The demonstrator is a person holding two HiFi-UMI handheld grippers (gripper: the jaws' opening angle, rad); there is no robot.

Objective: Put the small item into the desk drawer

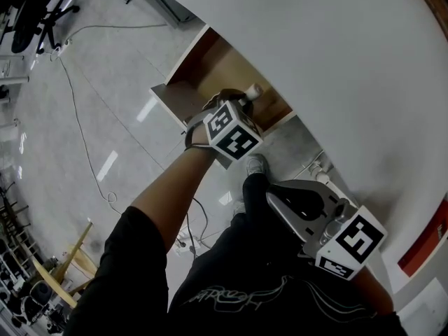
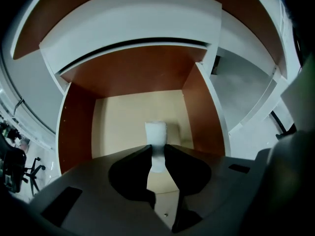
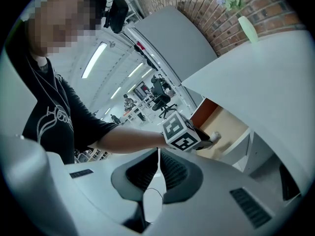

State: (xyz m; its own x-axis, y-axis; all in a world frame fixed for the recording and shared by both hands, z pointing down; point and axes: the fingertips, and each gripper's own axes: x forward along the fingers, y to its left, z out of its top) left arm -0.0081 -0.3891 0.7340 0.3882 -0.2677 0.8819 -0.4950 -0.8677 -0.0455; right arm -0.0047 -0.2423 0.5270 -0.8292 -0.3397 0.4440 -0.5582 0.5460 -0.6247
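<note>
The desk drawer (image 1: 183,67) stands pulled out from under the white desk top (image 1: 336,61), showing brown walls and a pale wooden floor. My left gripper (image 1: 245,98) hangs over its inside, shut on the small white item (image 1: 253,89), a short cylinder. In the left gripper view the small white item (image 2: 156,132) sticks up from between the closed jaws of the left gripper (image 2: 157,154), above the drawer floor (image 2: 118,127). My right gripper (image 1: 274,198) is held low near my body, away from the drawer, jaws together and empty. The right gripper (image 3: 158,156) looks toward the small white item (image 3: 215,137).
Cables (image 1: 82,135) run across the glossy floor left of the drawer. An office chair (image 1: 33,14) stands at the far left and wooden sticks (image 1: 70,261) lie at the lower left. A vase with flowers (image 3: 247,27) stands on the desk. My shoe (image 1: 255,164) is below the drawer.
</note>
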